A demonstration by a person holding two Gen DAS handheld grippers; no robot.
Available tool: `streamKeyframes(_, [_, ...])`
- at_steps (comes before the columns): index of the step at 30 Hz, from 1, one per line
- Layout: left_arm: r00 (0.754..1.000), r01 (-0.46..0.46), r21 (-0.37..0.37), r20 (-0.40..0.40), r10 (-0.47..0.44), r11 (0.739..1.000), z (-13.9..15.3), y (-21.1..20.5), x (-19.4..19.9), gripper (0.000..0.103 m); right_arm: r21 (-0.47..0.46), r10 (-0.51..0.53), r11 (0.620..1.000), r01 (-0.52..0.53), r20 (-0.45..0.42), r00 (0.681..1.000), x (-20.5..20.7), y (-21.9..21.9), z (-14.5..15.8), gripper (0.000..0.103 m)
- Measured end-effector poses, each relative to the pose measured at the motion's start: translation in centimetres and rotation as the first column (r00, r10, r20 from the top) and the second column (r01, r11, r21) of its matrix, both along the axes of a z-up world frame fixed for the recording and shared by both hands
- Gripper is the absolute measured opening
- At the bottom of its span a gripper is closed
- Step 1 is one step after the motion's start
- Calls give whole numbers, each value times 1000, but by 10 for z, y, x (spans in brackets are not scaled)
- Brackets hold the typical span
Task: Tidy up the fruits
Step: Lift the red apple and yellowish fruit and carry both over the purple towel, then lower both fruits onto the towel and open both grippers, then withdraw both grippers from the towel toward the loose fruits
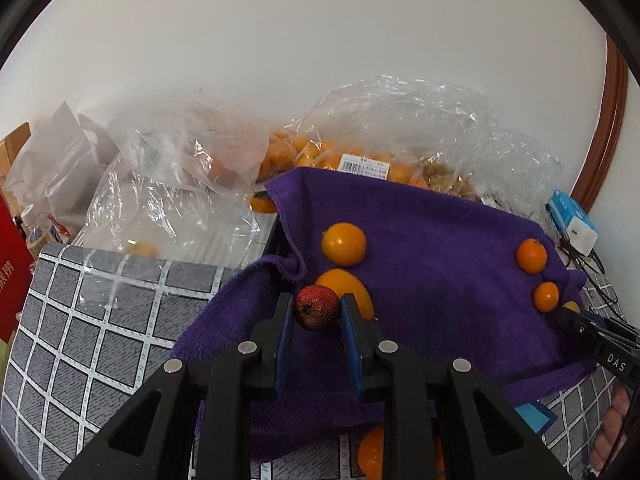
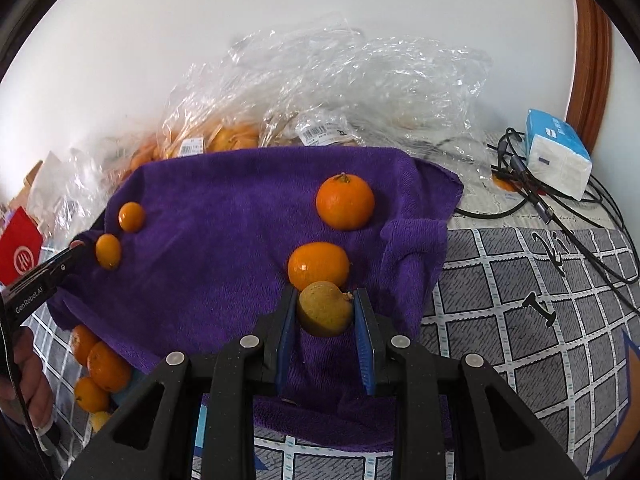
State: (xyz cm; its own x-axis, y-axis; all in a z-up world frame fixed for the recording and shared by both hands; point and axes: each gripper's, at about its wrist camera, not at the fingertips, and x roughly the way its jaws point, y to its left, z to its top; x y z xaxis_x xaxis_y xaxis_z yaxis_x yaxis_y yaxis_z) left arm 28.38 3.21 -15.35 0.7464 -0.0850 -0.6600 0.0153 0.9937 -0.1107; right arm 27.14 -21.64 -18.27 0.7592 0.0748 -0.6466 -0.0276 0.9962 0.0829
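Fruits are lying on the purple towel [image 2: 224,200]. The left gripper [image 1: 318,308] is clenching a red fruit [image 1: 317,307] above the towel; the right gripper [image 2: 325,310] is clenching a yellow-brown fruit [image 2: 326,309] beside an orange [image 2: 319,266]. Each should be lowered gently next to similar fruits before opening.

A grey grid-patterned surface [image 2: 520,304] fills the lower frame. Directly on it lie a purple towel [image 2: 224,216] at centre, clear plastic bags [image 2: 320,92] along the top, black cables [image 2: 560,204] and a tissue pack [image 2: 556,152] at upper right.
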Motion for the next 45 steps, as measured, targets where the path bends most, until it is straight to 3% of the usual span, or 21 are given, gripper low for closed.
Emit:
streamKeyframes(5, [1000,2,31,-20,-1,1000,-5,-2,3,23,-1,-2,1000,2,-11,1000,1,-1,-4,28])
streamKeyframes(9, [999,7,6,-42,-7,1000,-7,0,5,23,-20,-7,1000,7,-8,1000,0,1,-2,30])
streamKeyframes(11, [999,2,16,-35,-2,1000,-7,-1,3,23,-28,0,1000,0,11,1000,-3,4,1,42])
streamKeyframes(17, [999,7,3,-46,-7,1000,-8,1,5,23,-58,-8,998,10,45,999,-8,5,6,54])
streamKeyframes(23, [1000,16,2,16,-16,1000,2,-1,-2,36,-67,-30,997,36,82,996,-13,3,11,54])
streamKeyframes(29, [998,14,-12,68,-13,1000,14,1,-9,36,-131,-37,990,54,132,991,-23,11,24,54])
streamKeyframes(34, [989,5,-24,148,-2,1000,38,6,-23,36,-101,-58,992,73,142,988,-30,15,38,54])
streamKeyframes(39, [989,40,-61,147,-31,997,62,13,-41,36,-117,-22,992,38,128,991,-53,27,50,54])
streamKeyframes(43, [989,36,-28,147,-32,999,66,25,-63,36,-104,9,995,5,128,992,-74,40,48,52])
streamKeyframes(45, [990,26,-15,141,-23,1000,61,35,-75,42,-103,24,995,-12,115,993,-82,49,41,48])
